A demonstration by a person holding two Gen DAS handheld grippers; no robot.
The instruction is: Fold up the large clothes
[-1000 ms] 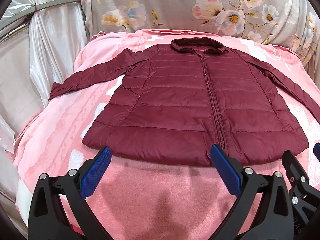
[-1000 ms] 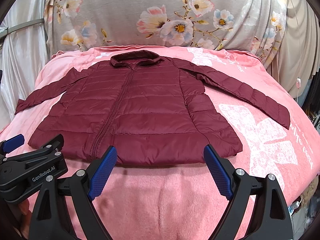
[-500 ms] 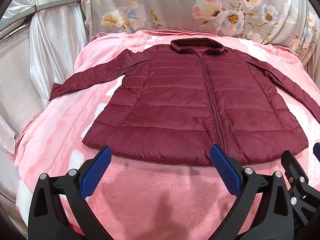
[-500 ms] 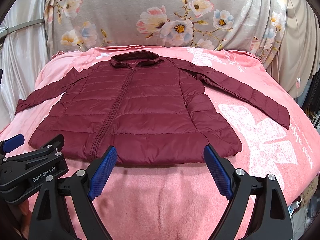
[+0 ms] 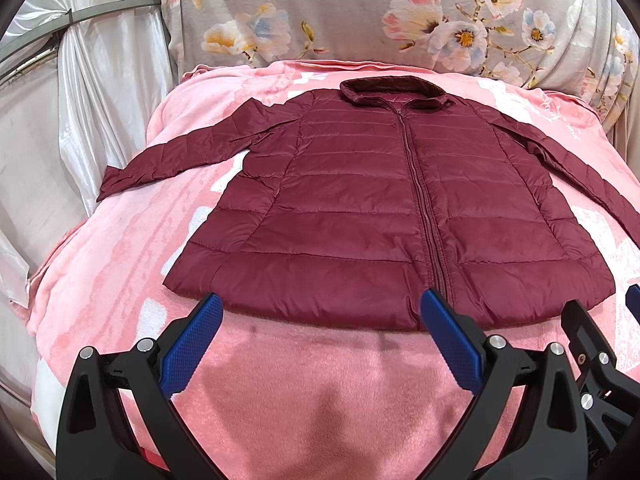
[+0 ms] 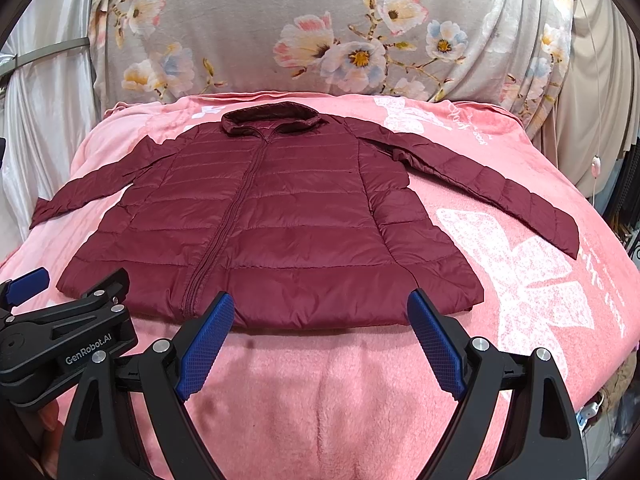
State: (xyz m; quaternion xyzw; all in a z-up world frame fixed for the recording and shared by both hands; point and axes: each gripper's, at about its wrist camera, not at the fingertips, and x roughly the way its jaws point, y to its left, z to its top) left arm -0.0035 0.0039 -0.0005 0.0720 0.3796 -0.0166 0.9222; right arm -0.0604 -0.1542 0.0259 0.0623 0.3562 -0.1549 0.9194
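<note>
1. Left wrist view shows your left gripper (image 5: 318, 334) poised over the bare pink blanket (image 5: 304, 400) just short of the hem, its blue-padded fingers (image 5: 191, 350) spread wide with nothing between them; that reads as a ready stance, set to take cloth rather than carry it
2. Your right gripper (image 6: 318, 334) sits beside it in the same way, fingers (image 6: 436, 344) apart and empty, just shy of the hem on the other side of the zip
3. The maroon puffer jacket (image 5: 384, 216) lies front up and zipped on the blanket, collar (image 6: 270, 120) toward the floral cushion (image 6: 320, 28) at the back and hem nearest you, so both lower corners are within easy reach
4. Each sleeve runs out and down from the body: the left sleeve (image 5: 180, 152) toward the white drape (image 5: 92, 80), the right sleeve (image 6: 492, 188) across the white butterfly print (image 6: 516, 264). Spread like this, they are free to be laid inward one at a time
5. No fold is made yet, by the look of it. A sensible first move would be to bring a sleeve across the chest
6. The quilted shell looks slick and puffy, so a shallow pinch may slip; take a good bite of cloth
</note>
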